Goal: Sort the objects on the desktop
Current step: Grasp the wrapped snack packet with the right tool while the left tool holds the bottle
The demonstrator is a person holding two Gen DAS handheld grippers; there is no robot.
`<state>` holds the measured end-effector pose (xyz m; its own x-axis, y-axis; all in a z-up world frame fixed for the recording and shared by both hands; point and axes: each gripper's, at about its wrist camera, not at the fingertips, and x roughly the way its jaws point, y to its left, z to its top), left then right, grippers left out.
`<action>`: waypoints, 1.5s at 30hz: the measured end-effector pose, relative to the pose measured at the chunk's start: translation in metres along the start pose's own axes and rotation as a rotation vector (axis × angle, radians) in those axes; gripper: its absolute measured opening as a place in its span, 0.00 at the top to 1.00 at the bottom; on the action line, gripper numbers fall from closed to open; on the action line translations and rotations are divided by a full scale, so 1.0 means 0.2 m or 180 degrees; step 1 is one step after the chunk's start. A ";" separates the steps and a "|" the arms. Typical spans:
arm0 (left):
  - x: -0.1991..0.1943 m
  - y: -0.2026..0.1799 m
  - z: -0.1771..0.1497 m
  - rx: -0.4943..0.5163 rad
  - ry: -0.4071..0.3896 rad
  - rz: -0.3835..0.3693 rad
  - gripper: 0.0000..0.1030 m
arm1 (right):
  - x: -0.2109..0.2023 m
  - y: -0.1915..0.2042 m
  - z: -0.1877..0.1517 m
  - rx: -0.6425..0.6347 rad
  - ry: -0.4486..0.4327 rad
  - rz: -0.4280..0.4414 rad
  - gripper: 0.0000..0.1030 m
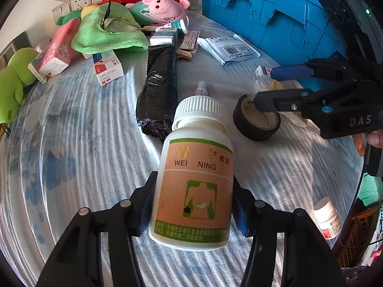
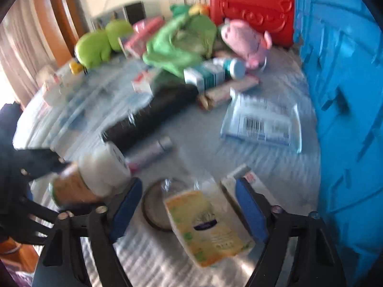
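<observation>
Item, left gripper [image 1: 192,205]: I have its pads clamped on both sides of the white pill bottle [image 1: 195,174], low on the body, cap forward, clear of the cloth-covered table [image 1: 71,143]; I keep the squeeze even so the smooth plastic does not slide

Item, right gripper [image 2: 189,211]: jaws wide, not pressing on anything; the yellow packet [image 2: 210,224] lies between them on the table, partly over the black tape roll [image 2: 155,205], a small white carton [image 2: 241,184] against the far pad; I should centre on the packet alone and close slowly, leaving roll and carton out

Item, blue crate [image 1: 275,12]: beside the clutter, my likely drop point
</observation>
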<state>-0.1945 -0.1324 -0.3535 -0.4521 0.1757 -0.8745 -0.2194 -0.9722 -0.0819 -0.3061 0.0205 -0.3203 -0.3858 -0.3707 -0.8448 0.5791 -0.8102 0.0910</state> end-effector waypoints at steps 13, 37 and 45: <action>0.00 0.04 0.00 0.0023 0.0001 -0.0103 0.47 | 0.04 0.03 -0.09 0.0024 0.0290 -0.0325 0.40; -0.12 0.16 -0.03 0.0031 -0.0249 -0.0149 0.50 | -0.13 0.14 -0.10 0.0804 0.0099 0.0023 0.85; -0.11 0.19 -0.05 -0.0066 -0.0244 -0.0219 0.50 | -0.03 0.12 -0.16 0.1026 0.0280 0.0044 0.84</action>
<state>-0.1835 -0.1747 -0.3428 -0.5015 0.2528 -0.8274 -0.2346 -0.9603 -0.1513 -0.2665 0.0183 -0.3294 -0.3079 -0.3533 -0.8834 0.3214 -0.9125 0.2530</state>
